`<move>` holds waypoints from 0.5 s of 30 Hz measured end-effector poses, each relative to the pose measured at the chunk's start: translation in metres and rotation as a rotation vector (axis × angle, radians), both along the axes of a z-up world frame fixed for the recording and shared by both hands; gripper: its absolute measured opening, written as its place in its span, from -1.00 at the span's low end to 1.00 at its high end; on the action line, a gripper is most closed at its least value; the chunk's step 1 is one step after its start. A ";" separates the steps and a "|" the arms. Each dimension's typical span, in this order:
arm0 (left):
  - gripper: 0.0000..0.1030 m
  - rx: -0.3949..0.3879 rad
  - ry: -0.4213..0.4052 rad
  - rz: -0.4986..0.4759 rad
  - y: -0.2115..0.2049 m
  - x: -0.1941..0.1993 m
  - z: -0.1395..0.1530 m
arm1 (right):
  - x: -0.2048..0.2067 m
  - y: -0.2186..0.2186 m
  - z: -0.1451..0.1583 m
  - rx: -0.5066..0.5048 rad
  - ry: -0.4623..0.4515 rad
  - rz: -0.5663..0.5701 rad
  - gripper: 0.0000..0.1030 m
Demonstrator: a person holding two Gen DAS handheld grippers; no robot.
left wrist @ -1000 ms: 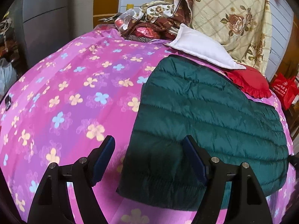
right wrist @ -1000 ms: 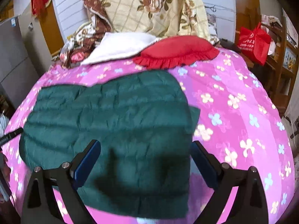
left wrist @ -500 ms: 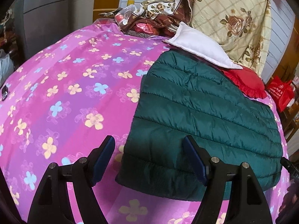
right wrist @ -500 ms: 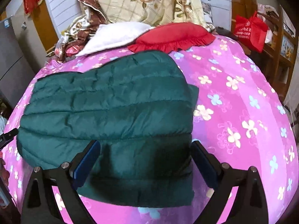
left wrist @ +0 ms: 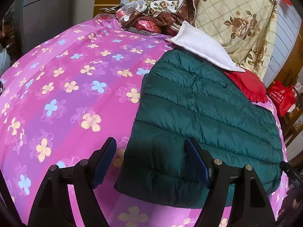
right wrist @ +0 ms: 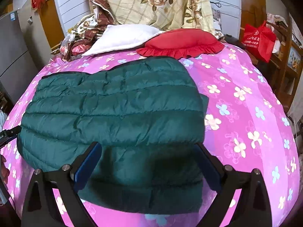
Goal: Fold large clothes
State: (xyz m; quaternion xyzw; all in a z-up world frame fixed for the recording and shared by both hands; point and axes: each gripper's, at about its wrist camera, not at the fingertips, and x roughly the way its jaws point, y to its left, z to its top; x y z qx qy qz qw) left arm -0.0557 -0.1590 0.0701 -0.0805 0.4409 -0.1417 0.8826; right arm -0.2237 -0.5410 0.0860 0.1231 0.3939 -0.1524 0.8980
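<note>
A dark green quilted down jacket [left wrist: 204, 117] lies folded flat on the pink flowered bedspread [left wrist: 75, 87]. In the left wrist view my left gripper [left wrist: 151, 151] hangs open above the jacket's near left corner, with nothing between its blue pads. The same green jacket [right wrist: 117, 106] fills the middle of the right wrist view. My right gripper [right wrist: 147, 155] is open over the jacket's near edge, holding nothing. The jacket's far end reaches the pillows.
A white pillow [left wrist: 202, 45] and a red frilled cushion [right wrist: 180, 41] lie at the head of the bed [right wrist: 246, 94], under a rose-patterned quilt [right wrist: 161, 1]. A red bag [right wrist: 259, 39] hangs at the right. Crumpled cloth and wrappers [left wrist: 151, 20] sit at the far corner.
Both grippers have drawn back and up a little from the jacket, staying open. The jacket has not moved.
</note>
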 end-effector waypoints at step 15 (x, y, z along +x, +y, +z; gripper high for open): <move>0.29 -0.244 0.144 -0.062 0.008 0.049 -0.027 | 0.019 -0.061 -0.028 0.164 0.014 -0.046 1.00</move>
